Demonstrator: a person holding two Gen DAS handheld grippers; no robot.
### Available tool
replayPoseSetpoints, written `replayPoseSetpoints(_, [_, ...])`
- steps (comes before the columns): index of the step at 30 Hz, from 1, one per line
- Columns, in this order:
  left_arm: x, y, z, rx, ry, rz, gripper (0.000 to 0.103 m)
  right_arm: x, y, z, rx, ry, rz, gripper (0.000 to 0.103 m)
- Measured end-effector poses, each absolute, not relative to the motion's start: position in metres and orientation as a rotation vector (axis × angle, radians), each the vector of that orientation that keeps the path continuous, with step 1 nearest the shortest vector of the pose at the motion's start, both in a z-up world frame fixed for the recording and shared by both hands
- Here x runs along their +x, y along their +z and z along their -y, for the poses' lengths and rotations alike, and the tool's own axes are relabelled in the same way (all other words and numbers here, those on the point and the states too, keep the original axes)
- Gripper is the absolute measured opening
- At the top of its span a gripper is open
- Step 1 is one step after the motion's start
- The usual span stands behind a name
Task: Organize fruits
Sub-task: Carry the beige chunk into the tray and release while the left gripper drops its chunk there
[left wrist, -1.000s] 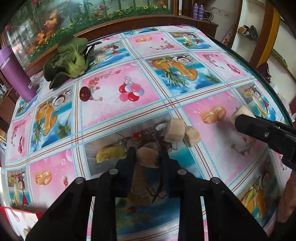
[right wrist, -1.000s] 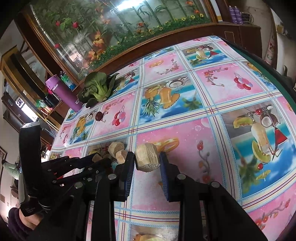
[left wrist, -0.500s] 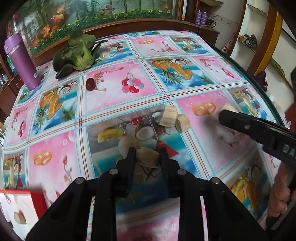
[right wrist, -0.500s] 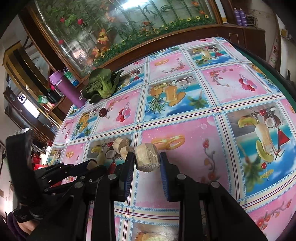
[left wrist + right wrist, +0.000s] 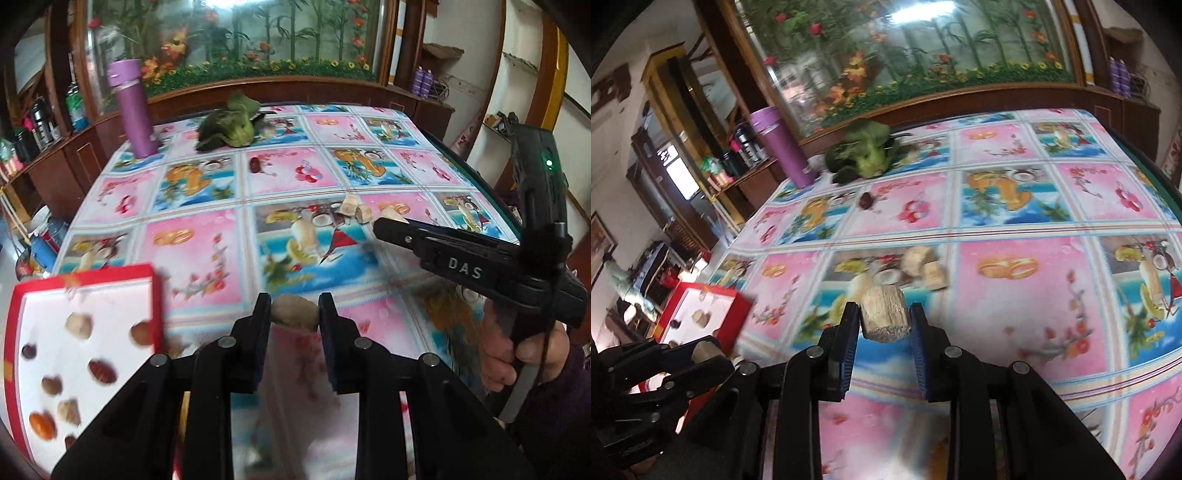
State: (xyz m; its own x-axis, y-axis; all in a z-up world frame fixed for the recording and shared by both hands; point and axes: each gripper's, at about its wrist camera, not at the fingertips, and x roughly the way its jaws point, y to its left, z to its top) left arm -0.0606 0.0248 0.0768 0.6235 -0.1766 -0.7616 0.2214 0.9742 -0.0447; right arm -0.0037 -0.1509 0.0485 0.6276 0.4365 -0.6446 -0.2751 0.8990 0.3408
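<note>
My left gripper (image 5: 294, 314) is shut on a tan fruit piece (image 5: 295, 311), held above the table's near edge, right of a red-rimmed white tray (image 5: 157, 295). Several brown, tan and orange fruits lie in that tray. My right gripper (image 5: 884, 321) is shut on a pale, fibrous cut chunk (image 5: 884, 318) and hovers over the tablecloth. Two more pale chunks (image 5: 923, 266) lie together on the cloth beyond it, and a dark red fruit (image 5: 866, 201) sits farther back. In the left wrist view the right gripper (image 5: 388, 225) shows side-on, held by a hand (image 5: 524, 354).
A leafy green vegetable (image 5: 231, 123) and a purple bottle (image 5: 133, 107) stand at the table's far side. The red tray (image 5: 701, 314) hangs at the near left corner. The table's dark edge (image 5: 1145, 162) curves along the right. Shelves and cabinets surround the table.
Both grippers have pulled back toward the near edge and lifted, each still holding its piece. The red tray has come into view at the left of the left gripper.
</note>
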Motion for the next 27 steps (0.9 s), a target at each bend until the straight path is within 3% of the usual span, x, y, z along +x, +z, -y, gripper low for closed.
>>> replayPoseSetpoints(15, [-0.170,0.091,-0.164,-0.056,0.064,-0.760,0.028,-0.075,0.072,-0.002,0.129,0.769,-0.823,0.026])
replayPoseSetpoints(27, [-0.197,0.085,-0.229,-0.089,0.241,-0.727,0.028,-0.118,0.055,-0.074,0.003,0.906,-0.879,0.026])
